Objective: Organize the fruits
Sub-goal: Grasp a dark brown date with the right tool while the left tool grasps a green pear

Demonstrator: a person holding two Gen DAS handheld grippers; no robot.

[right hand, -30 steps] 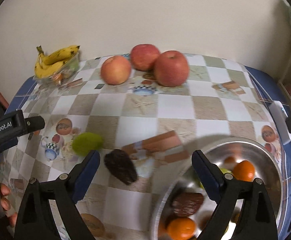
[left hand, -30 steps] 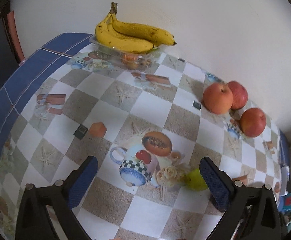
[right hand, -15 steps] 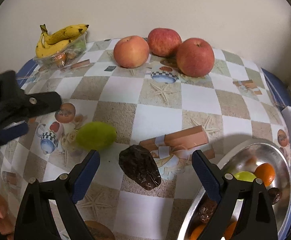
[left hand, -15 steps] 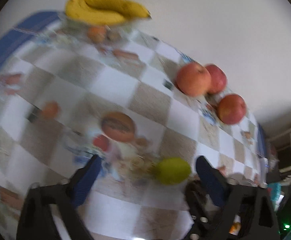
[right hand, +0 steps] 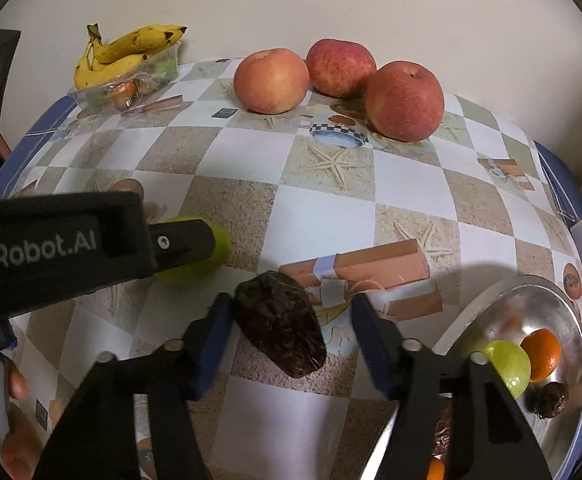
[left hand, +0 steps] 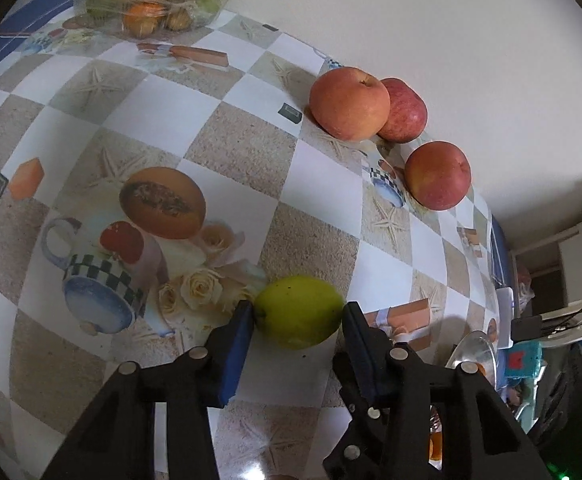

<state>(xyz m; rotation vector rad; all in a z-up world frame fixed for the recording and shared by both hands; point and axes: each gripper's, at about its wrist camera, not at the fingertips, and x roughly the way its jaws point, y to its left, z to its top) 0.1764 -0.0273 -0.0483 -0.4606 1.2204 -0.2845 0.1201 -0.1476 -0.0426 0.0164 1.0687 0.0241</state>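
Note:
A green lime [left hand: 299, 311] lies on the patterned tablecloth, and my left gripper [left hand: 298, 320] is shut on it, both pads touching its sides. The lime also shows in the right wrist view [right hand: 195, 252], partly behind the left gripper's body. A dark wrinkled date [right hand: 281, 334] lies between the fingers of my right gripper [right hand: 291, 320], which is open; the left pad is close to the date and the right pad stands apart. Three red apples [right hand: 341, 80] sit at the back by the wall. A metal bowl [right hand: 491, 304] at the right holds several fruits.
A clear plastic tray [left hand: 147, 12] with bananas [right hand: 127, 54] on top stands at the back left corner. The wall runs along the table's far edge. A blue cloth edge [right hand: 559, 184] and clutter lie past the table's right side.
My left gripper moved forward and right to the lime and closed on it. My right gripper moved left and down from the bowl and narrowed around the date.

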